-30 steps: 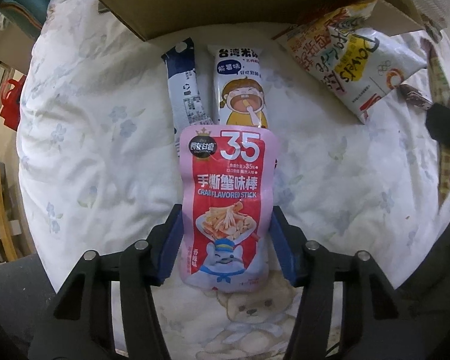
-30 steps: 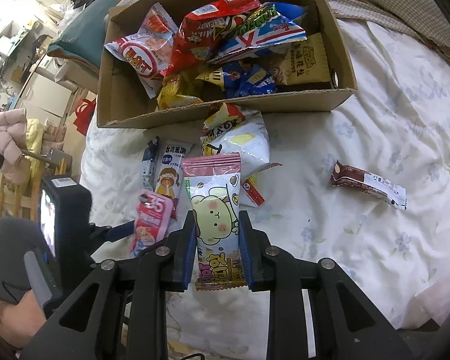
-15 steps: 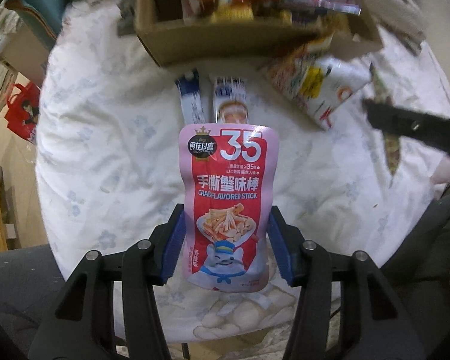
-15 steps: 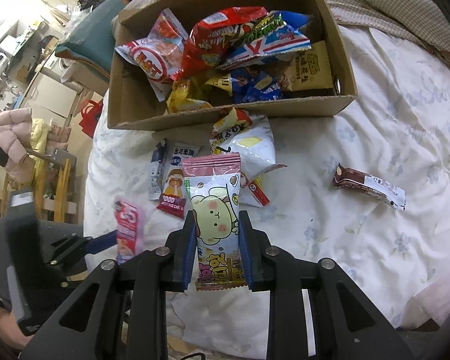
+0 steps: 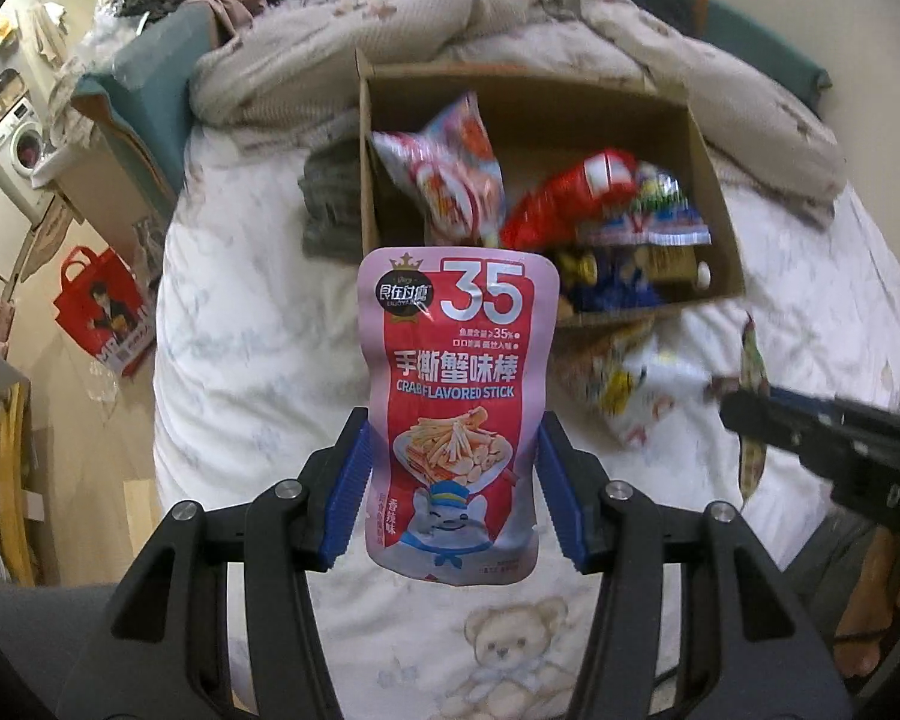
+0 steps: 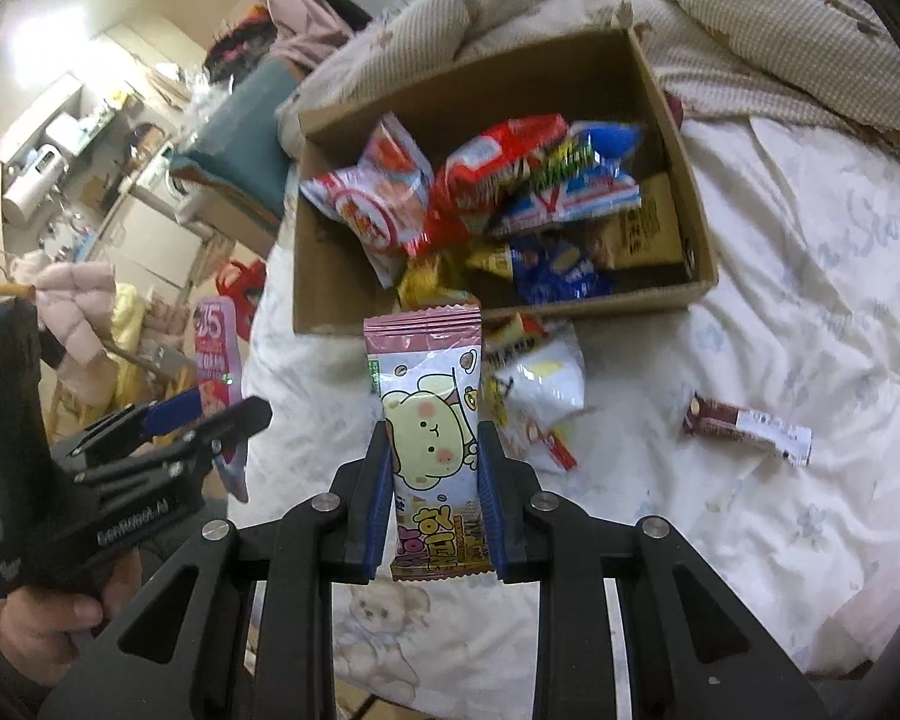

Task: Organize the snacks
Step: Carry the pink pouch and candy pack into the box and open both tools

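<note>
My left gripper [image 5: 453,480] is shut on a pink and red crab stick pouch [image 5: 459,396], held upright above the bed. The same pouch [image 6: 217,354] and the left gripper [image 6: 210,414] show at the left of the right wrist view. My right gripper [image 6: 432,492] is shut on a pink snack pack with a yellow cartoon animal [image 6: 429,420]. Beyond both stands an open cardboard box [image 6: 660,294] [image 5: 720,276] holding several snack bags. A white chip bag [image 6: 540,384] lies on the sheet just in front of the box.
A brown chocolate bar [image 6: 744,423] lies on the white floral sheet [image 6: 780,300] to the right. A rumpled quilt [image 5: 570,24] lies behind the box. A red tote bag [image 5: 102,306] and furniture stand past the bed's left edge. A hand [image 6: 48,618] grips the left tool.
The left gripper has risen well above the bed with the crab stick pouch, and its view now looks into the box. The right gripper rose slightly with its pack.
</note>
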`<state>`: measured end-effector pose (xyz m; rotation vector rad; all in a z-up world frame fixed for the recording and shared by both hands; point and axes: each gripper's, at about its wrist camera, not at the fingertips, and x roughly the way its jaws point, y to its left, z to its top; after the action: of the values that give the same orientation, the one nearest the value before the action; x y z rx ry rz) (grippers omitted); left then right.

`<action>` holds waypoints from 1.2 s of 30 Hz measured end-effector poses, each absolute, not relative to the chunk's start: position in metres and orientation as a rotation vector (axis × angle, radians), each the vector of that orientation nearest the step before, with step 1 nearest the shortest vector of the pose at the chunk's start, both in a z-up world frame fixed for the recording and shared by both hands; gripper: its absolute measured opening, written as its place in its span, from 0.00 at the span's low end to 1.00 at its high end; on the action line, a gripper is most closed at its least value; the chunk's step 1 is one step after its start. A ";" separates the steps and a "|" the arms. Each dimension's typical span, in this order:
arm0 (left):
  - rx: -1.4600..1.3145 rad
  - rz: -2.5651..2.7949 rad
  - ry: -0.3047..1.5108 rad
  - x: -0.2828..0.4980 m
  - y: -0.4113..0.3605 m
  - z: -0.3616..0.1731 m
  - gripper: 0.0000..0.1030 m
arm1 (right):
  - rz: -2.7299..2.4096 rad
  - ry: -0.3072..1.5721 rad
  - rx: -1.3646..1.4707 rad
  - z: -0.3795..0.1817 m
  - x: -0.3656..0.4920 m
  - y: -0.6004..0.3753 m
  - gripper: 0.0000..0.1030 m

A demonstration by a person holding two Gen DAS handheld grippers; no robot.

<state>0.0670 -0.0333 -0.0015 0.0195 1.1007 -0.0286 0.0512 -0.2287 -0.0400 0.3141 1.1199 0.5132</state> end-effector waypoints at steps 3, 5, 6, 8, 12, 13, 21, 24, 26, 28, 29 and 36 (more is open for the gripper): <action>0.021 -0.021 1.083 0.083 -0.032 0.006 0.48 | 0.510 1.094 0.334 -0.032 0.059 -0.233 0.26; 0.020 -0.016 1.079 0.097 -0.031 0.004 0.48 | 0.504 1.075 0.353 -0.027 0.069 -0.239 0.26; 0.018 -0.016 1.079 0.103 -0.031 0.005 0.48 | 0.498 1.066 0.358 -0.024 0.075 -0.241 0.26; 0.022 -0.013 1.075 0.116 -0.034 0.007 0.48 | 0.486 1.050 0.368 -0.019 0.089 -0.246 0.26; 0.043 -0.014 1.069 0.141 -0.043 0.006 0.48 | 0.457 1.016 0.366 -0.013 0.119 -0.251 0.26; 0.049 -0.018 1.070 0.148 -0.046 0.005 0.48 | 0.450 1.009 0.367 -0.012 0.129 -0.253 0.26; 0.127 -0.023 1.070 0.199 -0.072 -0.004 0.48 | 0.403 0.992 0.394 -0.018 0.181 -0.266 0.27; 0.144 -0.026 1.077 0.217 -0.080 -0.008 0.48 | 0.395 1.012 0.402 -0.027 0.198 -0.267 0.27; 0.148 -0.028 1.080 0.226 -0.084 -0.010 0.48 | 0.394 1.024 0.407 -0.032 0.206 -0.266 0.27; 0.160 -0.025 1.089 0.235 -0.088 -0.015 0.48 | 0.396 1.033 0.414 -0.036 0.214 -0.264 0.27; 0.162 -0.025 1.095 0.238 -0.089 -0.017 0.48 | 0.397 1.035 0.417 -0.037 0.216 -0.264 0.27; 0.147 -0.028 1.114 0.252 -0.093 -0.028 0.50 | 0.413 1.056 0.444 -0.046 0.234 -0.258 0.27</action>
<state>0.2515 -0.0927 -0.0280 0.1472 1.1143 -0.0280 0.2339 -0.2579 -0.0456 0.4440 1.0557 0.4127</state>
